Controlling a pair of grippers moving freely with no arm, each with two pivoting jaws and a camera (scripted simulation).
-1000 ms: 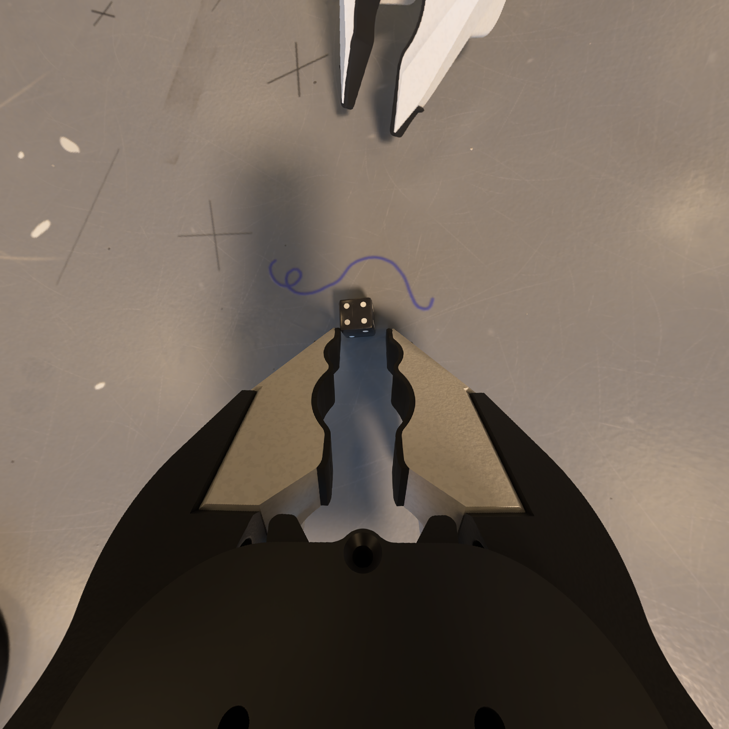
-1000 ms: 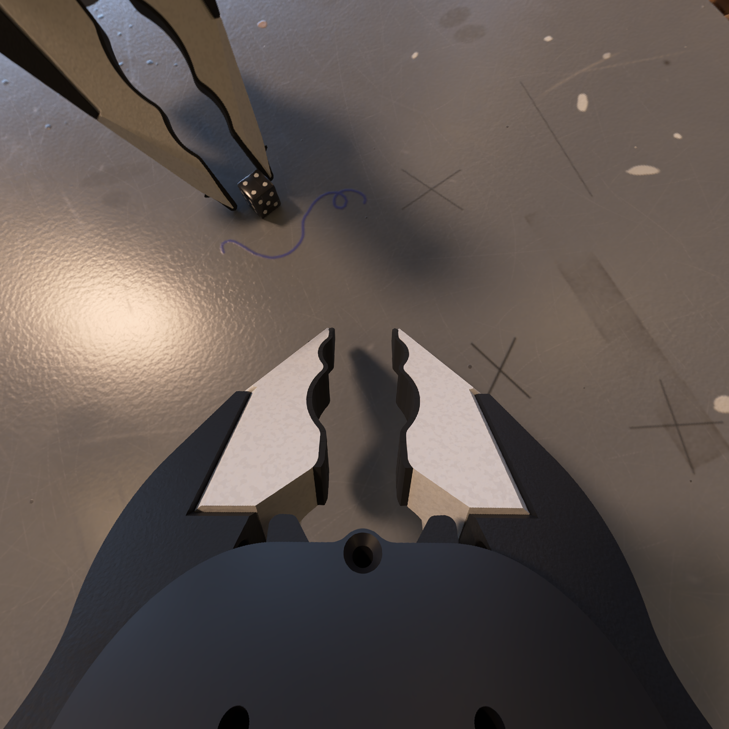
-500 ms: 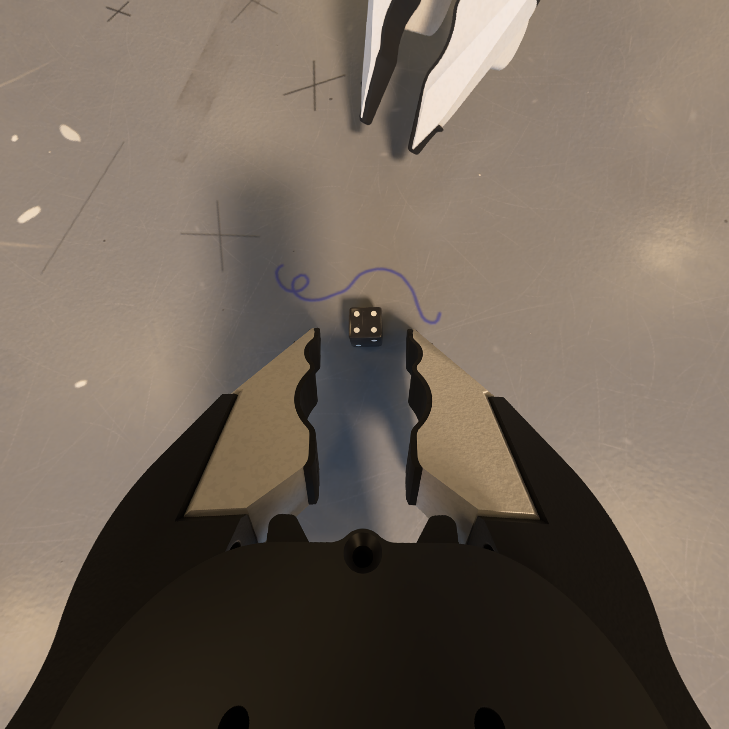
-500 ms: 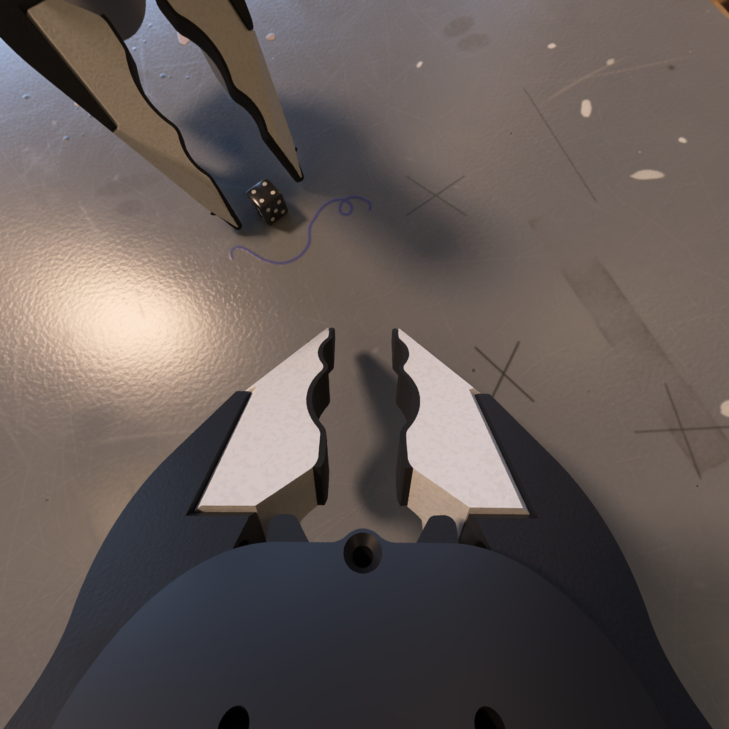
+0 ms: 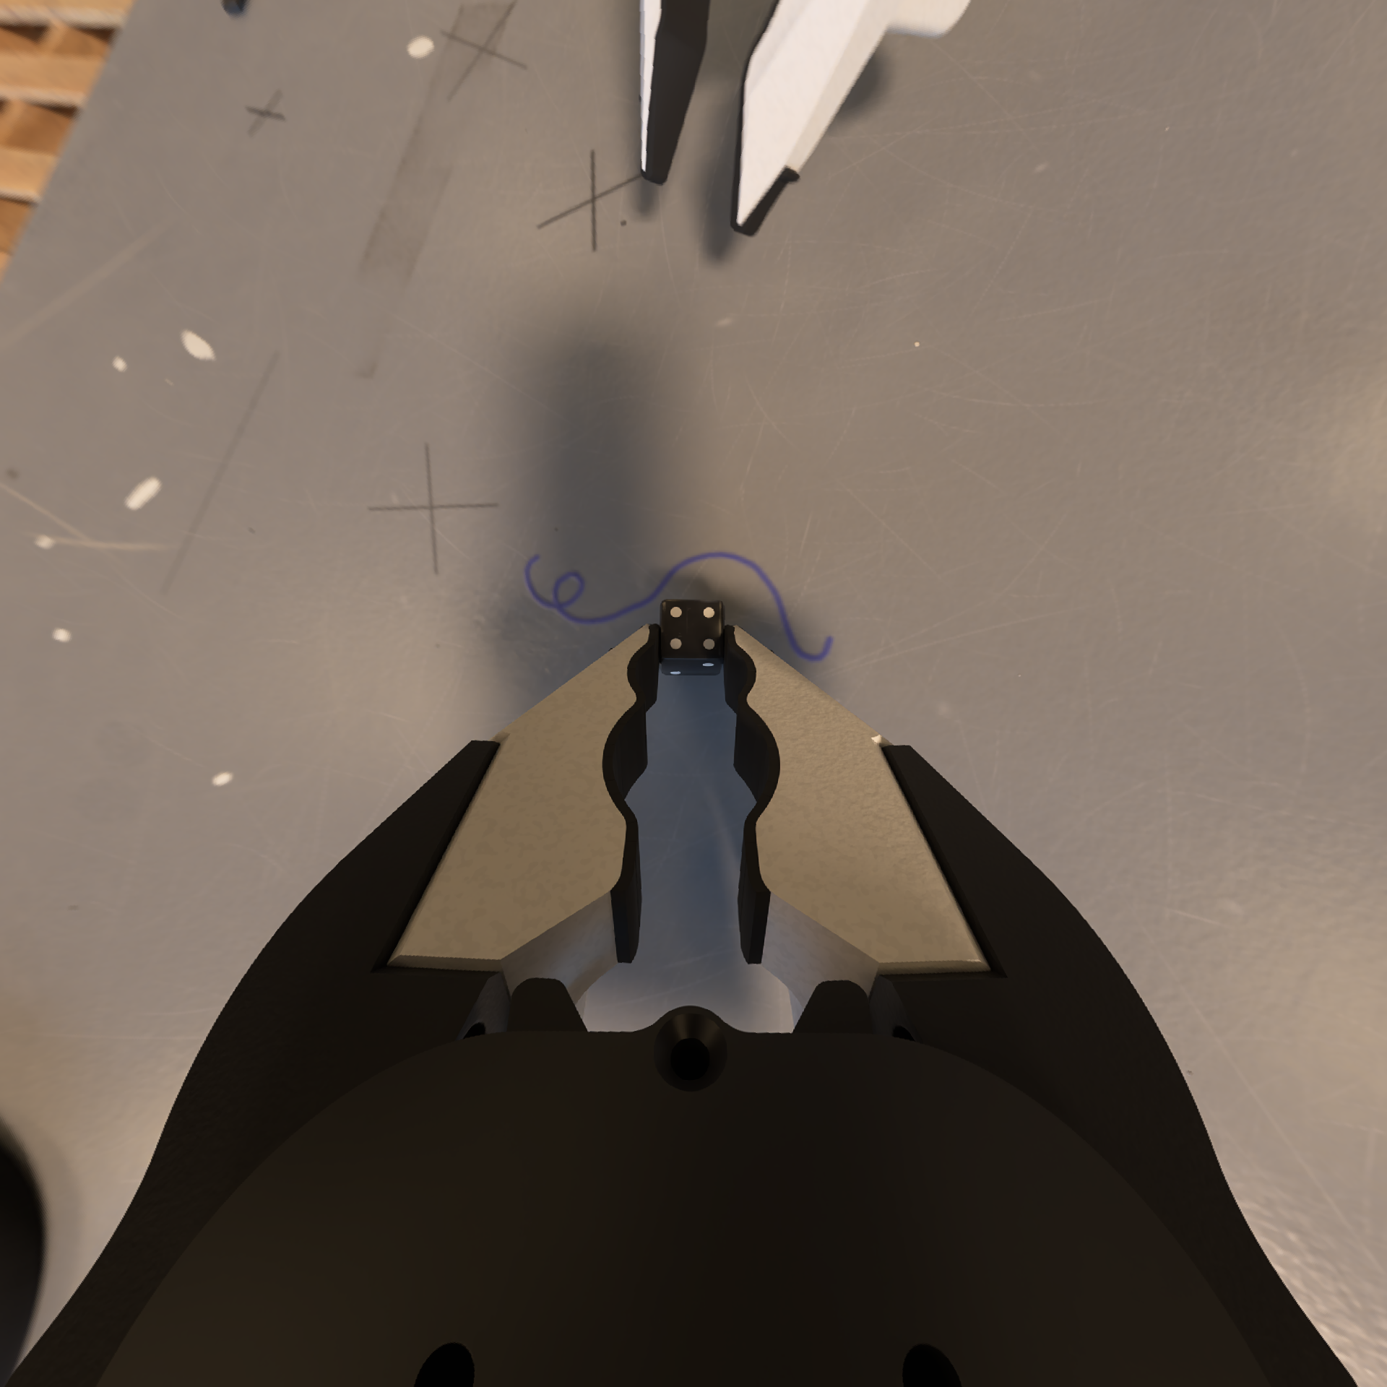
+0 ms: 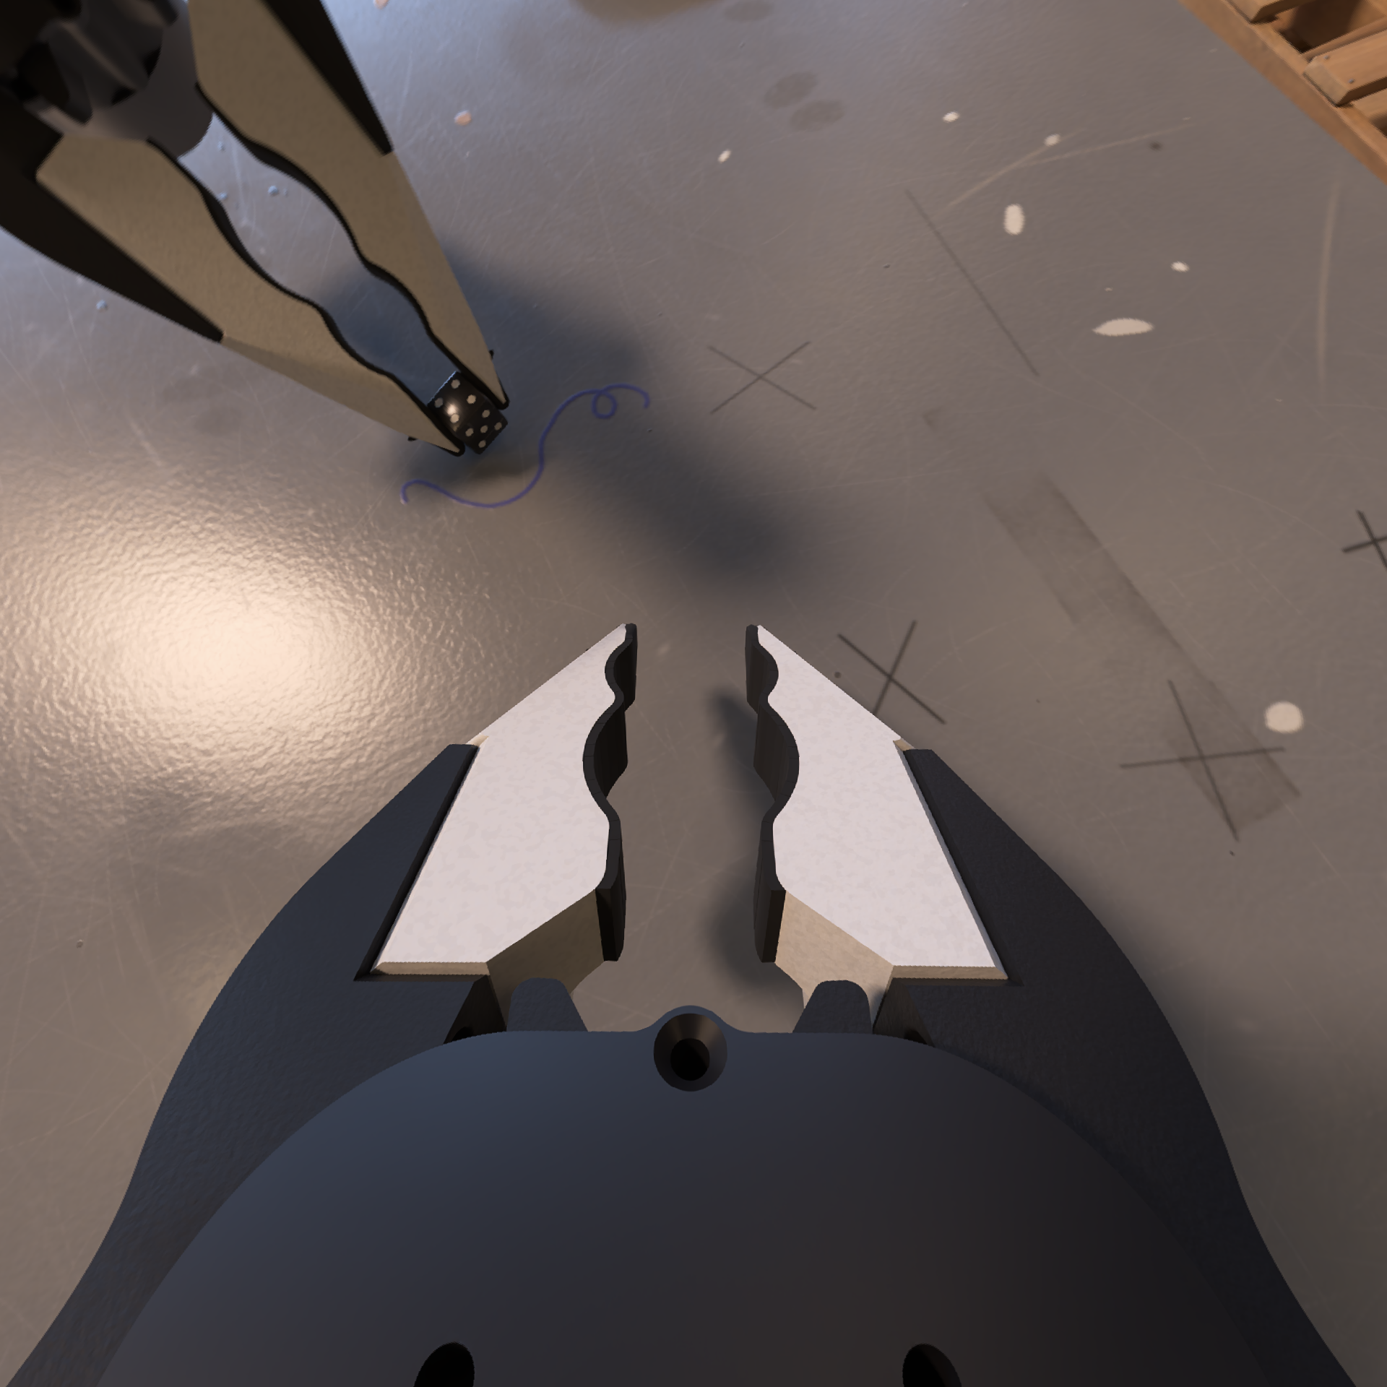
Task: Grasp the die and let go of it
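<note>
A: Two grippers are before us, and only one has anything in it. Our left gripper [image 5: 691, 638] is clenched on the black die [image 5: 691, 629], which sits pinched between the very tips of the tan fingers [image 5: 570, 795].

B: We agree. From the right wrist view we see the same left gripper [image 6: 458, 420] coming in from the upper left, its fingertips pressed against opposite sides of the die [image 6: 467, 420]. White pips show on the faces turned toward us.

A: Where do we place the die against the table?

B: We see it low over the grey table [image 6: 225, 675], right beside the blue squiggle [image 6: 525, 458] drawn on the surface. Whether the die touches the table we cannot tell; a small shadow lies just under it.

A: In the left wrist view the blue squiggle [image 5: 600, 608] curls behind the die, passing to both sides of the fingertips. The face toward us shows four pips.

B: And our right gripper [image 6: 691, 638]?

A: We see it released: a clear gap between its white fingers [image 6: 518, 833], nothing between them, only the table beneath. It stands well apart from the die. In the left wrist view the right gripper [image 5: 705, 195] points down from the top edge.

B: We also note pencilled crosses [image 6: 762, 379] and pale paint flecks [image 6: 1122, 327] scattered on the table, and a strip of wooden slats [image 6: 1336, 82] at the upper right corner.
</note>
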